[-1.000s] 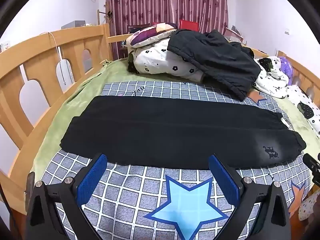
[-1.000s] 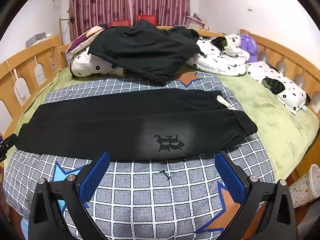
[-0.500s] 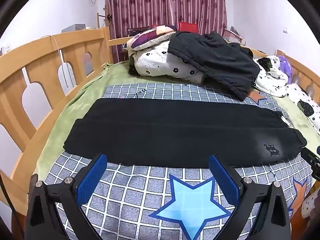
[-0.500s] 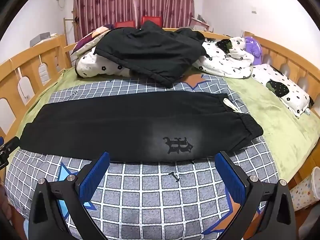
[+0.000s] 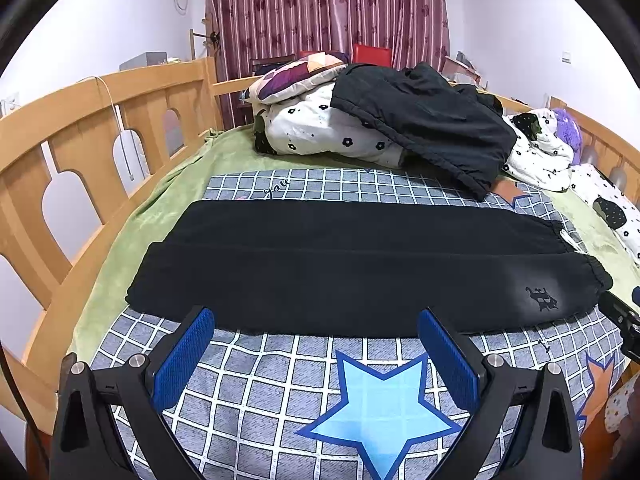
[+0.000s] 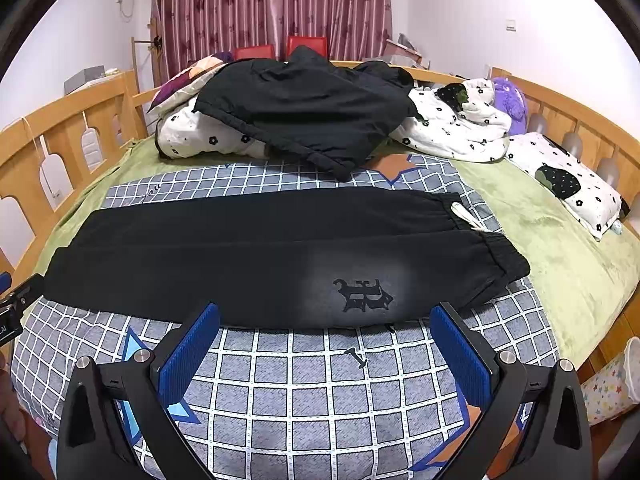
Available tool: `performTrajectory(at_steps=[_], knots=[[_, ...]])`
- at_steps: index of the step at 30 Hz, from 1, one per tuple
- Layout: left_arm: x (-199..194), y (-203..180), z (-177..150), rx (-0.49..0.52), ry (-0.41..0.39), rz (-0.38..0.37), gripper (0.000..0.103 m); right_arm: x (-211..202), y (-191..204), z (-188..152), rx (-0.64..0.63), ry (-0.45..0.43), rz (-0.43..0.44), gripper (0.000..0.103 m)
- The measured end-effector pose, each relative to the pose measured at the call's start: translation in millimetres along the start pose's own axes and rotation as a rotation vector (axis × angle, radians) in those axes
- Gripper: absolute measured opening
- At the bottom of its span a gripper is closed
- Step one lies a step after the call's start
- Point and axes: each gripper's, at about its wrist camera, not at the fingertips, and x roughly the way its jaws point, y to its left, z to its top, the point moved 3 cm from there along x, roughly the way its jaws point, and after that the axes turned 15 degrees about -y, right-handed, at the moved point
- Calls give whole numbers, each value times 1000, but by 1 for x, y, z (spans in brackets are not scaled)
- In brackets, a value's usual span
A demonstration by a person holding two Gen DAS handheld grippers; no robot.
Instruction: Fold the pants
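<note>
Black pants (image 5: 352, 268) lie flat across the checked blanket, folded lengthwise, leg cuffs at the left and elastic waistband at the right. A dark logo (image 6: 362, 295) shows near the waist in the right wrist view, where the pants (image 6: 240, 264) fill the middle. My left gripper (image 5: 316, 340) is open and empty, hovering just in front of the pants' near edge toward the cuffs. My right gripper (image 6: 324, 336) is open and empty, just in front of the near edge below the logo.
The grey checked blanket (image 5: 280, 392) with blue stars covers the near bed. A black jacket (image 5: 432, 124) lies over flowered bedding (image 5: 320, 132) at the back. Wooden rails (image 5: 80, 120) run along the left and right (image 6: 568, 116). A pillow (image 6: 568, 184) lies at the right.
Both grippers have drawn back slightly and lifted their view; the pants sit a little farther off and higher in frame. The pants have not moved. Both stay open.
</note>
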Motion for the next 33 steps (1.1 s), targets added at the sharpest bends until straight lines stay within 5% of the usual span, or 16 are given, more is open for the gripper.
performTrajectory(at_steps=[33], knots=[[1, -1, 4, -1, -8, -9, 103, 0, 7, 2, -5, -8, 5, 103]])
